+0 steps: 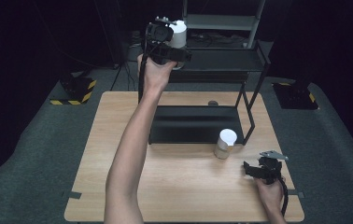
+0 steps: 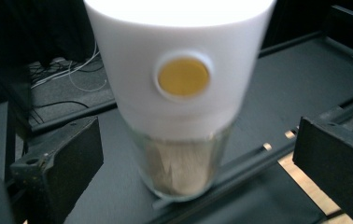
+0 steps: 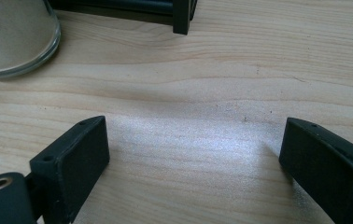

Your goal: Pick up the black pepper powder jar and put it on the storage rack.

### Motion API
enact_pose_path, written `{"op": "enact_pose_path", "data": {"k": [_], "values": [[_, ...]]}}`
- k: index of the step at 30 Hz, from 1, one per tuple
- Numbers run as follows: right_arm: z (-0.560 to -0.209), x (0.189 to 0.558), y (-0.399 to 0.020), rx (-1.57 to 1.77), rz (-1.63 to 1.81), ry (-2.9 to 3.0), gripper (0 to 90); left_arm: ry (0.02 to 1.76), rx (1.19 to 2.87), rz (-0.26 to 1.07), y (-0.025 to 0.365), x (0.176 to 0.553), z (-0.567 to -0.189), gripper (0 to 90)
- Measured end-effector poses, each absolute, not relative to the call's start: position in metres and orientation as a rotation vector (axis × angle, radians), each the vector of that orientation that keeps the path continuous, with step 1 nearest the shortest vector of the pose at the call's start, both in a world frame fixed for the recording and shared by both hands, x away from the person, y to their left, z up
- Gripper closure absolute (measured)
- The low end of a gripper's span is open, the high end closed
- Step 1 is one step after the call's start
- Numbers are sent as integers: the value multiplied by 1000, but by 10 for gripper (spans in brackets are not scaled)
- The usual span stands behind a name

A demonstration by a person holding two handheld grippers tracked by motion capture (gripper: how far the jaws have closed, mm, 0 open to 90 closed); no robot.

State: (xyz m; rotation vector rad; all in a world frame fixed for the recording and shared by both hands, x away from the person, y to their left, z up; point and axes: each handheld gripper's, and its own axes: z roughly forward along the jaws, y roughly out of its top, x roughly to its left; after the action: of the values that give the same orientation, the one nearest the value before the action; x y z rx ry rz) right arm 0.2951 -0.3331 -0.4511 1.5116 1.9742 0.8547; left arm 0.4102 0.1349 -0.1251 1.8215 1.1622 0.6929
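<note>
Left hand-held gripper (image 2: 198, 154) open — jar (image 2: 184, 93) standing free on shelf (image 2: 296, 88).

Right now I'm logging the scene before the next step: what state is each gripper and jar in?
Left gripper: open, jaws clear on either side of the shelf jar.
Shelf jar: upright on the black rack's top shelf, white lid on, released.
Right gripper: open, nothing between the jaws, over the wooden table.
Table jar: upright on the table, white lid on, untouched.
</note>
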Motion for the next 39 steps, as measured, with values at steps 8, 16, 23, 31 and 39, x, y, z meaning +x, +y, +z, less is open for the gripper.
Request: {"op": "enact_pose_path", "data": {"k": [8, 16, 23, 31, 39], "values": [[-451, 295, -333, 1513, 854, 1973, 76, 1142, 1799, 659, 152, 390, -135, 21], [-451, 295, -333, 1513, 854, 1974, 76, 1111, 1790, 666, 164, 368, -148, 30], [-451, 295, -333, 1514, 853, 1973, 76, 1092, 1802, 671, 172, 355, -166, 33], [-451, 295, -332, 1509, 853, 1972, 77, 1084, 1802, 685, 176, 346, -186, 41], [-451, 295, -332, 1508, 853, 1971, 77, 1061, 1827, 694, 173, 338, -202, 44]]}}
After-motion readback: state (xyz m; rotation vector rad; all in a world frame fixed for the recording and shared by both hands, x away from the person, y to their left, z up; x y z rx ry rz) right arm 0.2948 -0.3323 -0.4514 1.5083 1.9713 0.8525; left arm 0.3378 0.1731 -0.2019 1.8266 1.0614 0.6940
